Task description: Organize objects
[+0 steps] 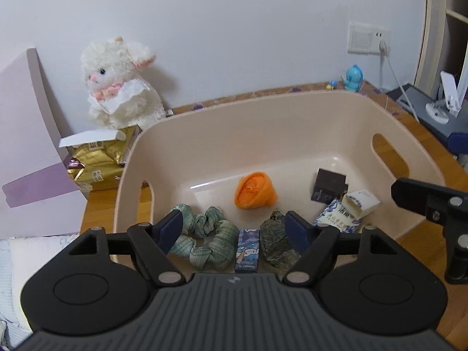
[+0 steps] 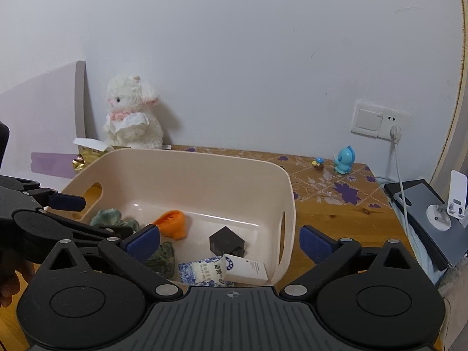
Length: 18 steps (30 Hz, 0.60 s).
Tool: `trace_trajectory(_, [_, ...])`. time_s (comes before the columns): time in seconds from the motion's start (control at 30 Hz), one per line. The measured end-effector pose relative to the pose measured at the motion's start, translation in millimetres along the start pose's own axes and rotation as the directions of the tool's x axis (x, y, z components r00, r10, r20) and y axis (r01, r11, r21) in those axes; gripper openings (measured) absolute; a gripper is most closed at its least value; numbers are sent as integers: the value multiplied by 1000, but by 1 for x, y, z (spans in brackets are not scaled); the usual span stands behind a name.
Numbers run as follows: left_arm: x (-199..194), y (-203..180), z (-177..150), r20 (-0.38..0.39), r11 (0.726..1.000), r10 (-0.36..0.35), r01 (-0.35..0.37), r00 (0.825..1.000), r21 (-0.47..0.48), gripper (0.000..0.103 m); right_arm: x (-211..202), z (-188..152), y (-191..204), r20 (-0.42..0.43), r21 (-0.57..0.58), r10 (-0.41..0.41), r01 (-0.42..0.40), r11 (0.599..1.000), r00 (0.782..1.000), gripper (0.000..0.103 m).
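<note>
Grippers, two, both mine to steer. Left gripper (image 1: 235,228): jaws spread wide, empty, low in its own view, hovering over the near end of the beige bin (image 1: 292,108). Right gripper (image 2: 229,241): jaws also apart, empty, straddling the bin's near right corner in the lower centre of its view.

Bin contents, lower centre of the left view: green scrunchie (image 1: 207,237), small blue printed box (image 1: 248,250), dark green bundle (image 1: 275,242). Mid-frame: orange cloth piece (image 1: 255,190). Lower right: black cube (image 1: 330,185), white carton (image 1: 361,201) lying on a blue-and-white packet (image 1: 336,219).

Surroundings: white plush lamb (image 1: 117,82) and gold bag (image 1: 96,161) at upper left, blue figurine (image 2: 345,159) on the tabletop (image 2: 336,213) at right.

Risks, as I judge them: the tools sit close, so reaching together could knock them; closing the left one here could snag scrunchie and box together; the right one's outer finger could catch the rim.
</note>
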State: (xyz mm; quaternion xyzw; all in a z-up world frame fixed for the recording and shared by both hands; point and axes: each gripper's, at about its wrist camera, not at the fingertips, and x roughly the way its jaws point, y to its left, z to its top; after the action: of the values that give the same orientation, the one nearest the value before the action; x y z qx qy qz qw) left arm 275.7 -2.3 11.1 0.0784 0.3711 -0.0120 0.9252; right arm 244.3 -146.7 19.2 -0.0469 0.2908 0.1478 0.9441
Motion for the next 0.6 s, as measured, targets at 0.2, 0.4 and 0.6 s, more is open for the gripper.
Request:
trace_trajectory(0.2, [-34, -1, -5, 47, 1000, 3, -2, 999, -18, 78, -32, -2, -1, 40, 17, 4, -5, 1000, 999, 103])
trace_trajectory(0.4, [-70, -6, -18, 99, 1000, 11, -9, 995, -21, 78, -63, -9, 1, 63, 22, 6, -7, 1000, 998, 103])
trace_trajectory(0.6, [-101, -9, -34, 138, 999, 29, -25, 990, -26, 78, -92, -22, 1, 80, 28, 16, -18, 999, 997, 103])
